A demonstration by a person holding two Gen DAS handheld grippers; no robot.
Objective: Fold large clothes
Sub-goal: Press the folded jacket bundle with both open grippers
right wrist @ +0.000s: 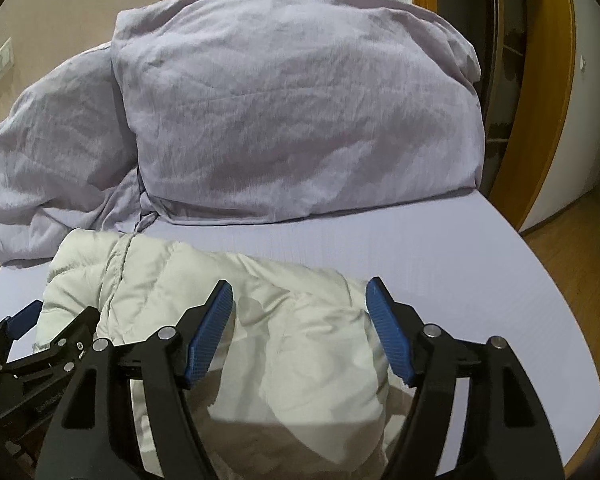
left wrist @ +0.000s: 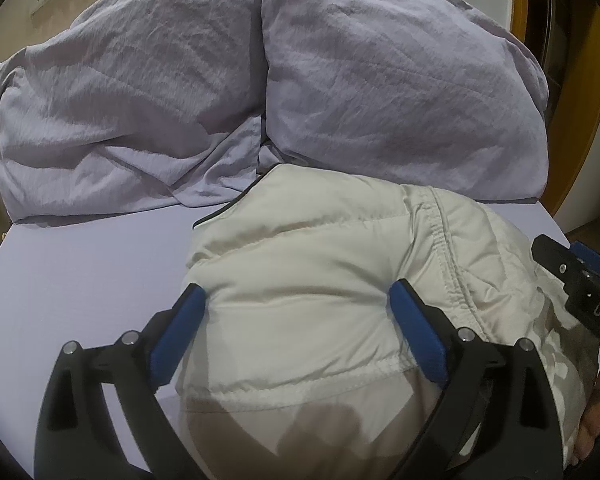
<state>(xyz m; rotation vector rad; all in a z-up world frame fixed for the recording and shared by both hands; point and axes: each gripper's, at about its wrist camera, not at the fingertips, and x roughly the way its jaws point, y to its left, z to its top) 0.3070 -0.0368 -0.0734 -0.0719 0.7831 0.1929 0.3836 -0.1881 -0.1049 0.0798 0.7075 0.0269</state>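
Observation:
A cream quilted puffer jacket [left wrist: 320, 240] lies bunched in a folded heap on the lilac bed sheet [left wrist: 80, 272]. My left gripper [left wrist: 296, 288] stands wide open over the heap's left part, its blue pads straddling a puffy fold without squeezing it. In the right wrist view, my right gripper [right wrist: 299, 283] is open above the right end of the jacket [right wrist: 300, 344], pads apart from the fabric. The right gripper's black body [left wrist: 572, 280] shows at the left view's right edge. One blue finger of the left gripper [right wrist: 24, 314] shows at the right view's left edge.
Two large lilac pillows [left wrist: 120, 112] [left wrist: 400, 92] lean at the bed's far side, just behind the jacket. Bare sheet [right wrist: 460, 264] stretches right of the jacket to the bed edge. A wooden door frame [right wrist: 540, 100] stands beyond it. A person's hand [left wrist: 592, 420] holds the right gripper.

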